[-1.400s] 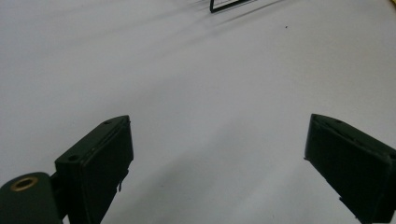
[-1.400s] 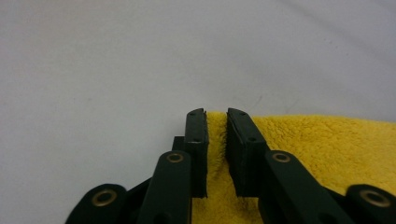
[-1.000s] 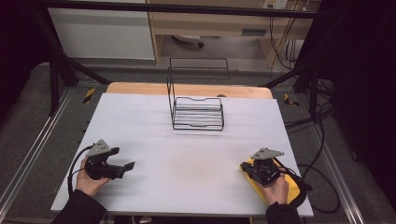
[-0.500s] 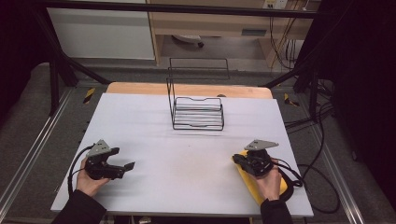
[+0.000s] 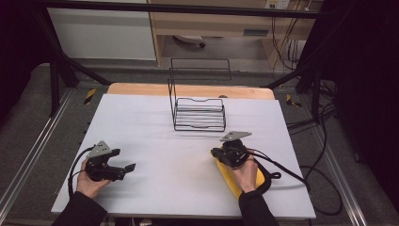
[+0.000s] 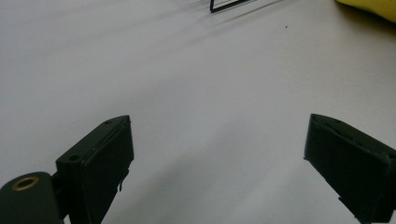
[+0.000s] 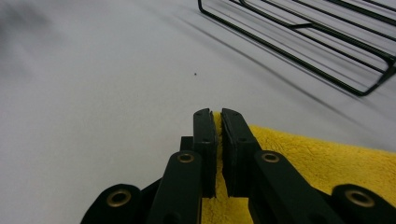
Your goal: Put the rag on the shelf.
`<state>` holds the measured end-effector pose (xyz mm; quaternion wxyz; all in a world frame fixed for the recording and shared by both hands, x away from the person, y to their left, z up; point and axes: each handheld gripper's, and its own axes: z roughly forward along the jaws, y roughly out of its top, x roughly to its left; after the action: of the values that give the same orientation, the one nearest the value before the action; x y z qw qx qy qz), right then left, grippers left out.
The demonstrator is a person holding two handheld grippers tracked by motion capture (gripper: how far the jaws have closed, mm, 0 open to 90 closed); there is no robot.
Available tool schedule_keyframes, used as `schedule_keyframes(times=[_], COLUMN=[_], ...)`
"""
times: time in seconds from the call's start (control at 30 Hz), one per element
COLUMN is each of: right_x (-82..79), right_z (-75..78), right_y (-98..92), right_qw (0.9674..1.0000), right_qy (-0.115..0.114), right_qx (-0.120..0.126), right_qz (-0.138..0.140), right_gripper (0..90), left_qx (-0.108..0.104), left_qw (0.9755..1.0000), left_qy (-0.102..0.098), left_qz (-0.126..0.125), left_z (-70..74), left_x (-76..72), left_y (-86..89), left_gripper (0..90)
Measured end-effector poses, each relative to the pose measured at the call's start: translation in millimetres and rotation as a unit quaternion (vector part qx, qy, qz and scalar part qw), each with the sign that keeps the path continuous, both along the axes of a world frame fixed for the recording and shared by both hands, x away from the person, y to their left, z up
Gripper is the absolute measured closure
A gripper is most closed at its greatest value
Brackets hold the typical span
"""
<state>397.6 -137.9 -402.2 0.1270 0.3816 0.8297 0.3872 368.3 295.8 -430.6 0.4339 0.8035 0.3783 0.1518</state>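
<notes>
Dragged left and farther across the table (image 5: 141, 122), the yellow cloth (image 5: 230, 178) trails the right gripper (image 7: 218, 122), whose jaws pinch its edge. Left gripper (image 6: 217, 154) rests near-left, jaws wide apart, empty. Wire rack (image 5: 198, 113) stands far-centre.

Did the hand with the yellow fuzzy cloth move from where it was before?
Yes. The right gripper, shut on the yellow fuzzy cloth, has moved left and up the picture, closer to the black wire rack, which stayed put.
</notes>
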Motion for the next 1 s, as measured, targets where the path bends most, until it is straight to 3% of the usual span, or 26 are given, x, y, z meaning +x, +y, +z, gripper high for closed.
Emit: schedule_keyframes(times=[0.13, 0.43, 0.57, 0.67, 0.7, 0.83, 0.97, 1.0], right_x=[15.6, 31.3, 29.8, 20.6, 10.4, -7.6, -38.8, -38.8], right_z=[-9.3, -32.9, -31.5, -19.8, -12.8, -6.7, -12.8, -12.8], right_y=[21.1, 33.7, 33.1, 29.0, 23.9, 10.4, -16.8, -16.8], right_qw=[0.9999, 0.9995, 0.9998, 0.9999, 0.9999, 0.9998, 0.9999, 0.9999], right_qy=[0.01, 0.024, 0.017, 0.008, -0.009, -0.015, 0.008, 0.008], right_qx=[-0.007, -0.014, -0.003, 0.01, -0.001, 0.0, 0.007, 0.007], right_qz=[0.0, -0.011, -0.003, 0.003, 0.006, 0.01, -0.001, -0.001], right_gripper=[85.3, 83.4, 69.9, 58.4, 50.5, 46.7, 49.8, 49.8], left_qx=[0.0, -0.001, 0.0, -0.001, -0.001, 0.001, 0.001, 0.001], left_qw=[1.0, 1.0, 1.0, 1.0, 1.0, 1.0, 1.0, 1.0], left_qy=[0.0, 0.001, 0.002, 0.002, 0.002, 0.003, 0.003, 0.004], left_qz=[0.0, -0.002, -0.004, -0.003, -0.003, -0.002, -0.001, -0.001], left_z=[0.0, -0.3, -0.8, -0.5, -0.4, -0.3, -0.3, -0.4], left_x=[0.1, 0.0, -0.2, -0.8, -0.9, -0.9, -0.9, -0.9], left_y=[0.3, -0.5, -1.0, -1.1, -1.1, -1.6, -2.6, -2.8], left_gripper=[8.0, 8.0, 8.0, 8.1, 8.1, 8.1, 8.1, 8.1])
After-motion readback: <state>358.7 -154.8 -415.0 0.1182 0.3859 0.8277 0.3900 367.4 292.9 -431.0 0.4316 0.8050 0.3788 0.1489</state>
